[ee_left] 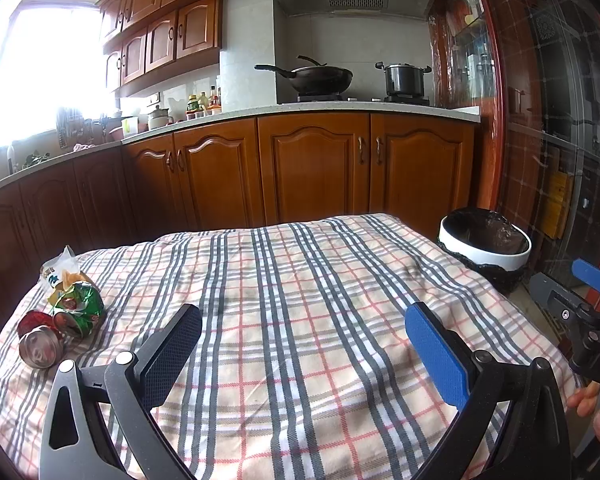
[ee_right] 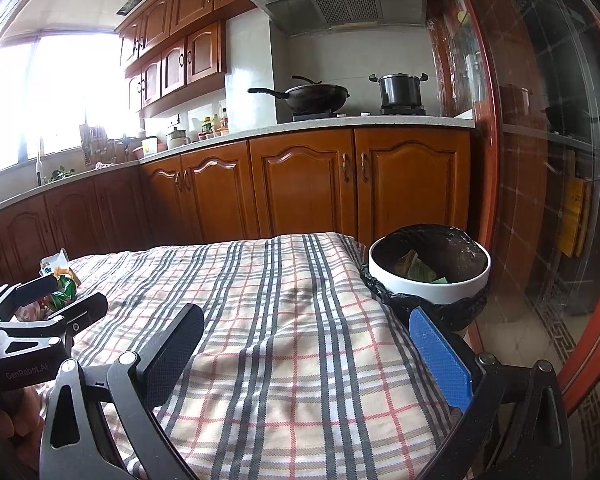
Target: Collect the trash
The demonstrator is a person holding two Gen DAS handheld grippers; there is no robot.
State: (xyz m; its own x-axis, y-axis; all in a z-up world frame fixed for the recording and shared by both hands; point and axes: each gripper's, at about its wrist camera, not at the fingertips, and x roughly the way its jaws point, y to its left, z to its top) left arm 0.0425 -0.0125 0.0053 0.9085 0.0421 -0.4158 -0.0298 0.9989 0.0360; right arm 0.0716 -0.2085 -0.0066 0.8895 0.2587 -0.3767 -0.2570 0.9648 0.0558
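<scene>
Trash pile: the can, the green wrapper and the pale bag lie bunched together, touching, at the far left corner of the table, on the checked cloth.
Left hand-held gripper: your left hand-held gripper is spread wide and pinching nothing, hanging over the near middle of the table, with the pile well off to its left.
How to take the pile: turn the left one toward that corner and come in low. Judging by the way the pieces overlap, it is best to take one item at a time. The can looks dented and lies on its side, so close across its body, not its round end, or it may roll. The wrapper and bag look light and crinkly; pinch a bunched part so they do not slip out.
Cloth: it is soft and rumpled; keep the fingertips just above it so you do not catch a fold and drag everything.
Right hand-held gripper: your right hand-held gripper is also spread and carrying nothing, over the near right edge of the table.
Bin: the bin stands on the floor just past the table's far right corner, lined with a black bag, with some scraps already inside. Carry each piece over its rim before you let go.
</scene>
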